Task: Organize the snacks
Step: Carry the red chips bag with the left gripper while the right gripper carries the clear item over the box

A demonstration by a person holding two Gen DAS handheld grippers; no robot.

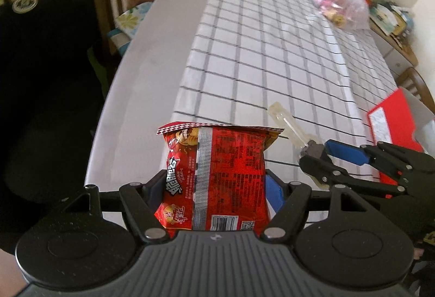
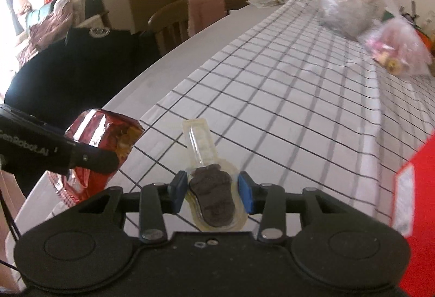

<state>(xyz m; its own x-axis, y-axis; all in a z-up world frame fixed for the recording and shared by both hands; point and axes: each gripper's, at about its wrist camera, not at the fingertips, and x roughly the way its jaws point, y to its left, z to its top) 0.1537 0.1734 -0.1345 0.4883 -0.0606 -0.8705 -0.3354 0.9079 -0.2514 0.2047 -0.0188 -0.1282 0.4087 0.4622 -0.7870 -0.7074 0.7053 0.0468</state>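
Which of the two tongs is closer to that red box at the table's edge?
Right. The right tongs, holding a clear-wrapped chocolate pop, hang just beside the red box; the left tongs, gripping the red snack bag, are farther off.

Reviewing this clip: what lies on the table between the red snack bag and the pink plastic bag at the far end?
Only bare checked tablecloth between red snack bag and pink plastic bag, per the left wrist view.

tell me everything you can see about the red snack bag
The red snack bag is a glossy foil pouch, puffy, with a silver back seam, dense printed text, a barcode near its bottom and a checkered crimped top edge. It stands upright, back facing the left camera, clamped at its sides between the jaws of the left gripper and lifted above the checked tablecloth.
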